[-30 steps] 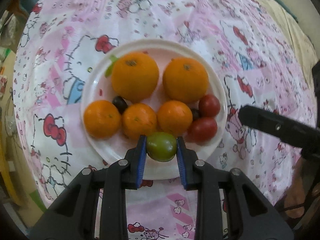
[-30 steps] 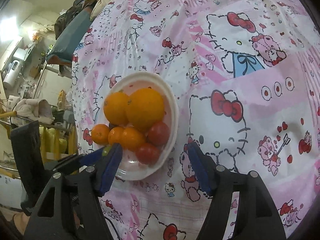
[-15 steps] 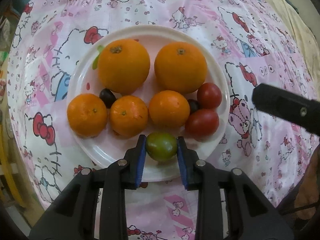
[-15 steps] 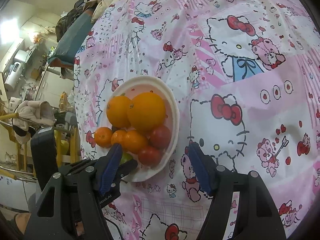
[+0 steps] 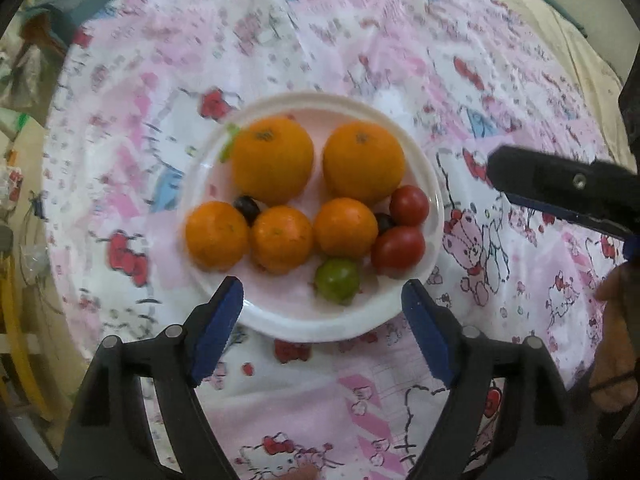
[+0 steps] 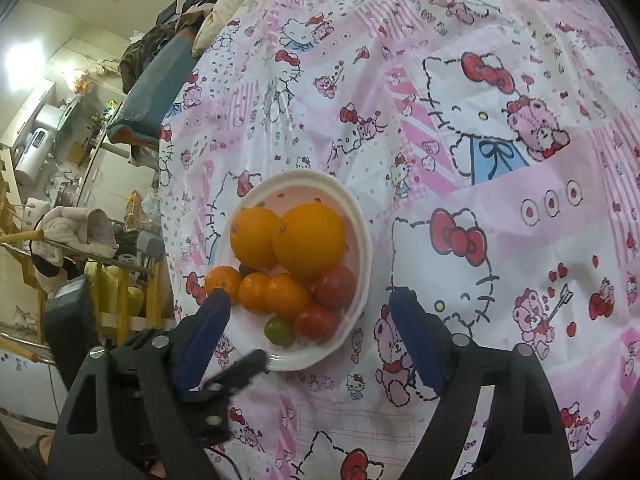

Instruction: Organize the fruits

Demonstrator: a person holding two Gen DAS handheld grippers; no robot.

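The green tomato (image 5: 337, 285) lies on the near part of the white plate (image 5: 280, 320), free of the left tongs (image 5: 322, 322). Their blue pads are opening, wide apart either side of it and nearer the camera, touching nothing. It rests against a small orange (image 5: 345, 227) and beside a red tomato (image 5: 398, 250).

Risks, from near to far. Being round and loose near the rim, the green tomato could roll if the tongs brush it on the way out, or if the plate is nudged; the cloth (image 5: 360, 40) beneath looks soft and wrinkled, so the plate may rock under a push. Whether it covers a table or a bed I cannot tell. Farther in, two other small oranges (image 5: 282, 238) sit in a row, touching, with two dark grapes (image 5: 247, 207) wedged behind them; a knock on one would likely shift the rest. The two big oranges (image 5: 273, 160) at the far side are heavy enough to shove small fruit off if disturbed.

The right tongs (image 6: 310, 338) are opening too, gripping nothing; the plate's near edge shows between their pads. The two tools sit close together at the plate's edge, so a collision is possible.
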